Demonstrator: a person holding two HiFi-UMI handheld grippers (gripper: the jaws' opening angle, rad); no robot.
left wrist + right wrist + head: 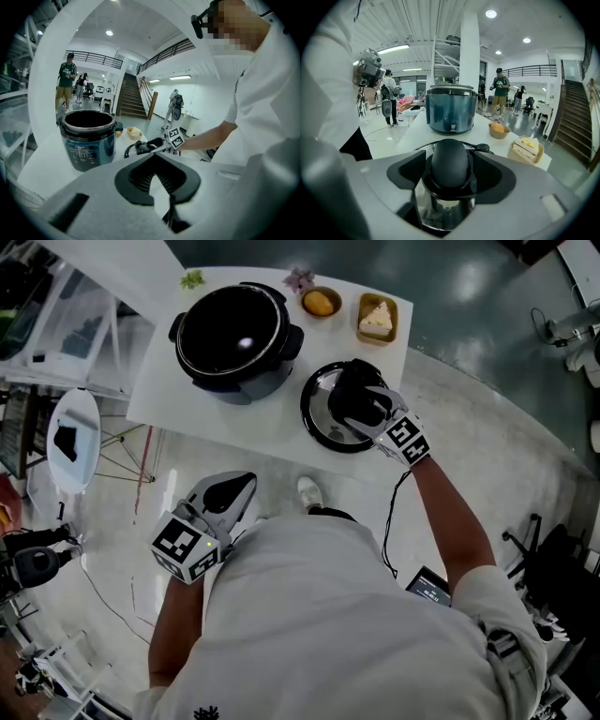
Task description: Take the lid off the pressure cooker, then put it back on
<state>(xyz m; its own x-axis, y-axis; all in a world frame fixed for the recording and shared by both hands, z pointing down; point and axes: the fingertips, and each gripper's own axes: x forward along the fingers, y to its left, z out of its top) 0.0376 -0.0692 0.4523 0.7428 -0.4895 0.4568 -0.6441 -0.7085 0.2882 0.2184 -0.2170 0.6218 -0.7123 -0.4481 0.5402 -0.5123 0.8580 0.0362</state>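
Black and open-mouthed, the pressure cooker pot (pixel 234 334) is seen in the head view on the white table (pixel 178 404). Its lid (pixel 319 423) lies flat at the pot's 4 o'clock, just beside it. The right gripper (pixel 356 404) is set on the lid. The left gripper (pixel 234 495) hangs off the table at 6 o'clock, so the right hand is judged nearer. One pot, one lid, one bowl (pixel 321 303) and one tray (pixel 377 320) are counted.

From the left gripper view, its jaws appear pressed together on nothing. The pot (pixel 88 138) stands at 10 o'clock and the lid (pixel 136 149) near 12, both well apart from them.

From the right gripper view, the jaws stand wide and look closed on the lid's upright knob (pixel 450 161). The pot (pixel 451 111) is found dead ahead at 12 o'clock. The round lid offers no long axis.
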